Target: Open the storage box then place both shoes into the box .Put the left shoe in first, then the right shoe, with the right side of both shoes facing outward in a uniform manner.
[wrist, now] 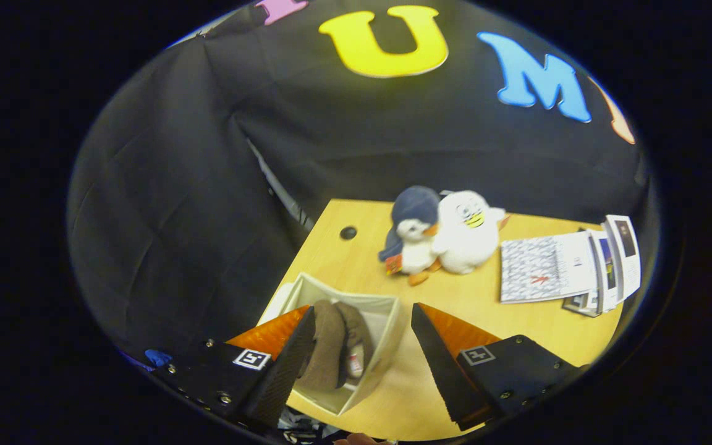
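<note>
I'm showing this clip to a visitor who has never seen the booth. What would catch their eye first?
Probably the two plush toys, a penguin and a white one, leaning together on the wooden table beyond the fingers. Next, the open storage box between the fingers, with two brown shoes standing side by side inside. The gripper hangs open above it, holding nothing, and booklets lie beside the toys.

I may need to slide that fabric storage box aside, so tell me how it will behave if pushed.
The storage box looks like thin, soft-walled fabric, so its side would probably cave inward before the whole box slides. Both shoes sit inside, which likely adds weight and steadies it against tipping. The open gripper hovers above it, touching nothing.
</note>
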A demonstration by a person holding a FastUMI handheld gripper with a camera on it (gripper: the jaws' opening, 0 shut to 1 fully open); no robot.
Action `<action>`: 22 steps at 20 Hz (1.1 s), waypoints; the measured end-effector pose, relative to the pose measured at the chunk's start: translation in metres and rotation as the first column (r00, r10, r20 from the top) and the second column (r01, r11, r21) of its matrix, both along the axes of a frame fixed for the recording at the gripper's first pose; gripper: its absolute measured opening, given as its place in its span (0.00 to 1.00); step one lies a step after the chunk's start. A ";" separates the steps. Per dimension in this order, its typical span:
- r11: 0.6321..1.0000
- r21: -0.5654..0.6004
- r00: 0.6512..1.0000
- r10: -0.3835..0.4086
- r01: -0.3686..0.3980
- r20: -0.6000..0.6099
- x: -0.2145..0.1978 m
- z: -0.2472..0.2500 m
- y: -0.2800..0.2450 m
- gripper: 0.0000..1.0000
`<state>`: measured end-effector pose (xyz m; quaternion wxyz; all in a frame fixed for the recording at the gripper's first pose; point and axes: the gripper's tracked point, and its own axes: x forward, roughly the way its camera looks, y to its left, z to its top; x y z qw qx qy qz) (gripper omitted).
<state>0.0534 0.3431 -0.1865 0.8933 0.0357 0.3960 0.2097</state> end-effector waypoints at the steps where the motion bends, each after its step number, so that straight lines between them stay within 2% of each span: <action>1: 0.999 0.008 0.996 -0.049 0.048 0.069 0.008 0.015 -0.017 0.96; 3: 0.988 0.051 0.972 -0.150 0.143 0.183 0.009 0.054 -0.050 0.96; 6: 0.962 0.095 0.907 -0.273 0.256 0.321 0.019 0.095 -0.101 0.96; 11: 0.930 0.094 0.802 -0.354 0.355 0.481 0.014 0.149 -0.163 0.96; 13: 0.916 0.108 0.737 -0.377 0.386 0.561 0.012 0.174 -0.184 0.96; 15: 0.904 0.151 0.655 -0.398 0.400 0.643 0.004 0.204 -0.199 0.95; 16: 0.899 0.151 0.629 -0.400 0.411 0.666 -0.002 0.211 -0.206 0.95; 17: 0.897 0.143 0.625 -0.398 0.417 0.671 -0.008 0.212 -0.211 0.95; 22: 0.900 0.114 0.665 -0.391 0.421 0.636 -0.028 0.197 -0.225 0.95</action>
